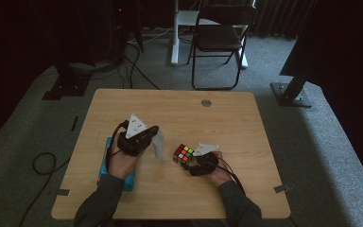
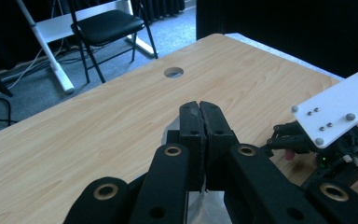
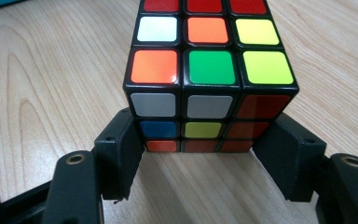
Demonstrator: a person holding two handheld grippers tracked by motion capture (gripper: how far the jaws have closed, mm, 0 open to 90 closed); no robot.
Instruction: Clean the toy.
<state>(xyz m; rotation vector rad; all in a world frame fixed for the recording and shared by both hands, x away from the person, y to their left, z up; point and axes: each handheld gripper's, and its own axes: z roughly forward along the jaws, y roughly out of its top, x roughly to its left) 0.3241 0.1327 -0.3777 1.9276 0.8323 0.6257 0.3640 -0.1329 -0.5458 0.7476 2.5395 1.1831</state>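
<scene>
In the high view, the left gripper [image 1: 155,138] is seen over the left half of the wooden table [image 1: 227,113], with a pale, translucent piece of tissue or wipe [image 1: 158,144] hanging from its tip. A teal tissue pack [image 1: 128,182] is partly covered by the left hand and forearm behind that gripper. The right gripper [image 1: 189,161] is held low at the table's middle right, and a Rubik's cube [image 1: 184,153] is set directly at its tip, resting on the tabletop. The two grippers are kept near each other, the cube lying between them.

In the left gripper view, the two black jaws are seen pressed fully together, with no gap left. A thin pale sheet [image 2: 214,207] is glimpsed below the jaws, near the bottom edge; whether it is actually pinched between the pads cannot be told here. Beyond the jaws and to their right, the right gripper [image 2: 279,135] is seen with its white three-cornered plate. A round grommet hole [image 2: 173,72] is seen in the table far ahead of the jaws.

In the right gripper view, the jaws are held partly open around the Rubik's cube [image 3: 209,70], one pad at each lower side of it. The left pad is laid against the cube's side, and the right pad is set close against the opposite side
</scene>
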